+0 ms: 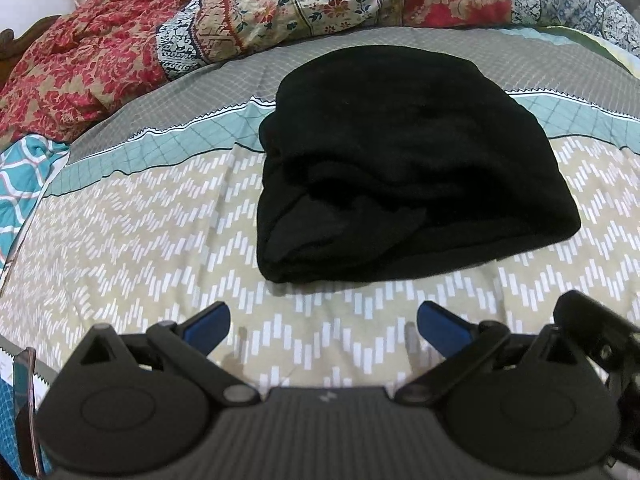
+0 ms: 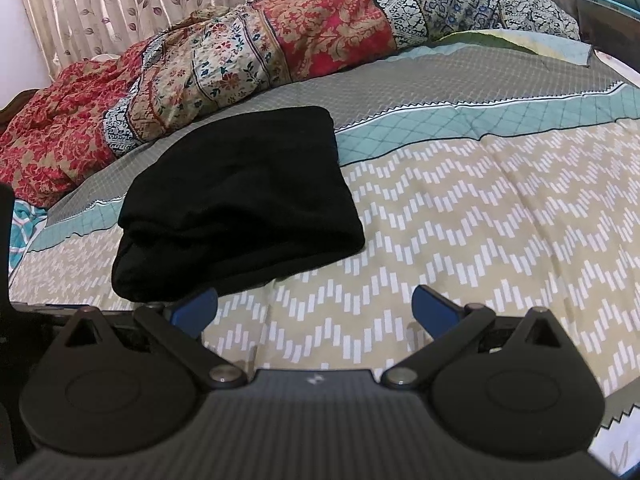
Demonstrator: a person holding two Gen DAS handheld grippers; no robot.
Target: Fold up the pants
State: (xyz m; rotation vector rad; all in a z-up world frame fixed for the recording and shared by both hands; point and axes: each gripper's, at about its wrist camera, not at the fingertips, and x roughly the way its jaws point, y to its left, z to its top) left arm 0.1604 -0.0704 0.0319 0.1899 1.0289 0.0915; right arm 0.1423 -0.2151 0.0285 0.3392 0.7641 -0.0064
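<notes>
Both jaws apart, empty — black pants (image 1: pixel 408 168) folded, layers indistinct.

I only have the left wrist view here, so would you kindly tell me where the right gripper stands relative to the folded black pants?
Observer: The right gripper sits off the pants' near right corner, jaws open and empty, over the zigzag bedsheet.
Operator: Thank you. Is there anything behind the patterned quilt that I cannot see?
Observer: Yes, a pleated curtain with a leaf print hangs behind the quilt.
Operator: And what lies to the right of the pants?
Observer: A wide stretch of the bedsheet with nothing on it, with a dark piece of furniture past the bed's far right corner.
</notes>
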